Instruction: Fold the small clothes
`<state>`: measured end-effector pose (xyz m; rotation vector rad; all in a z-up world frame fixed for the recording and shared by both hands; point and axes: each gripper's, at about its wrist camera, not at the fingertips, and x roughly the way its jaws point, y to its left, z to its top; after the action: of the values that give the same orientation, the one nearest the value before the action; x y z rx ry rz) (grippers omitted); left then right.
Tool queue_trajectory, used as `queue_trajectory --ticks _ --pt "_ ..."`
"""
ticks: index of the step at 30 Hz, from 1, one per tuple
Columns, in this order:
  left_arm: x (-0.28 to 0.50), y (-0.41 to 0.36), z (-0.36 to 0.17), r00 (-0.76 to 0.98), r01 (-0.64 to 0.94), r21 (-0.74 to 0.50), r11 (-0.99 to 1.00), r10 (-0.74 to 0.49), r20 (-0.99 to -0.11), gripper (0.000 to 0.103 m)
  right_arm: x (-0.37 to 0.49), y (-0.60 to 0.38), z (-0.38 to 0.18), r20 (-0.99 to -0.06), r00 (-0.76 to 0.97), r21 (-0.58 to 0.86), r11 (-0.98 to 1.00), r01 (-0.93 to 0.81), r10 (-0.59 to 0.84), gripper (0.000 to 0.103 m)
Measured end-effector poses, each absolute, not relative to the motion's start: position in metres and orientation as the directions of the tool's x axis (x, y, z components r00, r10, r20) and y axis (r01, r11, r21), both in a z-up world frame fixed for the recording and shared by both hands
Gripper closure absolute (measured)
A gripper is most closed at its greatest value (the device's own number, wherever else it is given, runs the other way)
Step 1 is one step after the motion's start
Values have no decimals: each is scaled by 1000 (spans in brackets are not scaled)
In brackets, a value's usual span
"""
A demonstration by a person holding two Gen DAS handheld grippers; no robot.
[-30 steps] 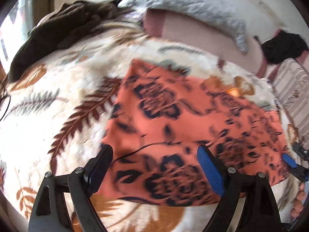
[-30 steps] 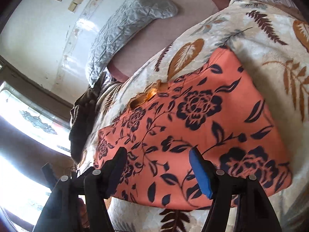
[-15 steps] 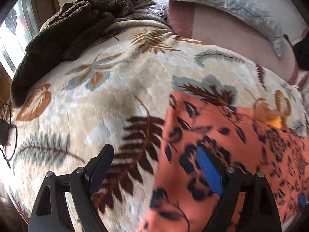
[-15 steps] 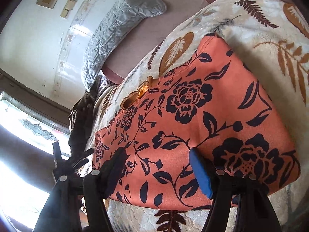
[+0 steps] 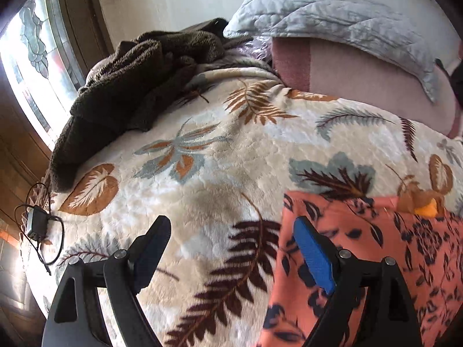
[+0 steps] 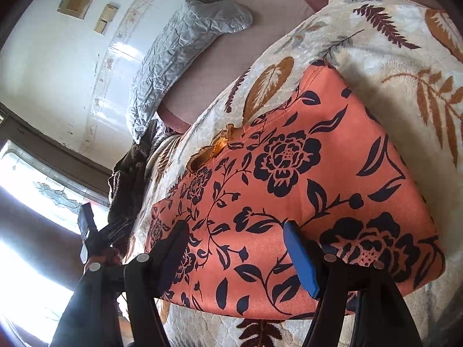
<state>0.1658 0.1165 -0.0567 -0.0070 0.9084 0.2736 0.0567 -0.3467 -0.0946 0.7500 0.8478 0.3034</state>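
Left gripper (image 5: 228,245) swung left since a second ago: now above bare leaf-print blanket (image 5: 220,159), orange floral garment (image 6: 289,196) only at frame right. Both jaw pairs apart, empty. Garment flat on blanket, long axis left-right. Right gripper (image 6: 234,248) above near hem. Charger (image 5: 36,225) only in left view.

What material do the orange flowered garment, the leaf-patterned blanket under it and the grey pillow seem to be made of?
Orange flowered garment: probably a thin, smooth knit or woven cloth; it lies flat with a faint sheen.
Leaf-patterned blanket: likely plush fleece; the surface looks fuzzy and embossed.
Grey pillow: apparently quilted cloth with a slight satin shine; stitched, puffy lines show.
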Motion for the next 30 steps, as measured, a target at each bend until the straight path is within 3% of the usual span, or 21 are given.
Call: queue_trajectory --ticks 6,11,15,17,22,30 --pt "76 99 -58 626 -177 44 983 146 -766 16 39 -338 -84 -584 665 631 776 11 466 32" --pt "47 100 -92 542 -188 122 975 206 -815 16 21 -320 -78 -601 633 610 792 -32 488 31" --pt "39 116 -107 488 -210 125 970 215 -846 16 19 -332 -106 -723 562 568 808 154 401 29" --pt "32 120 -97 506 -229 101 968 207 -837 16 10 -344 -103 -693 594 614 766 187 410 29" --pt "16 118 -74 563 -221 79 972 194 -803 16 -20 -341 -76 -666 644 589 795 142 378 29" --pt "7 99 -56 603 -190 36 981 146 -785 16 -35 -328 -82 -658 644 543 838 49 389 29"
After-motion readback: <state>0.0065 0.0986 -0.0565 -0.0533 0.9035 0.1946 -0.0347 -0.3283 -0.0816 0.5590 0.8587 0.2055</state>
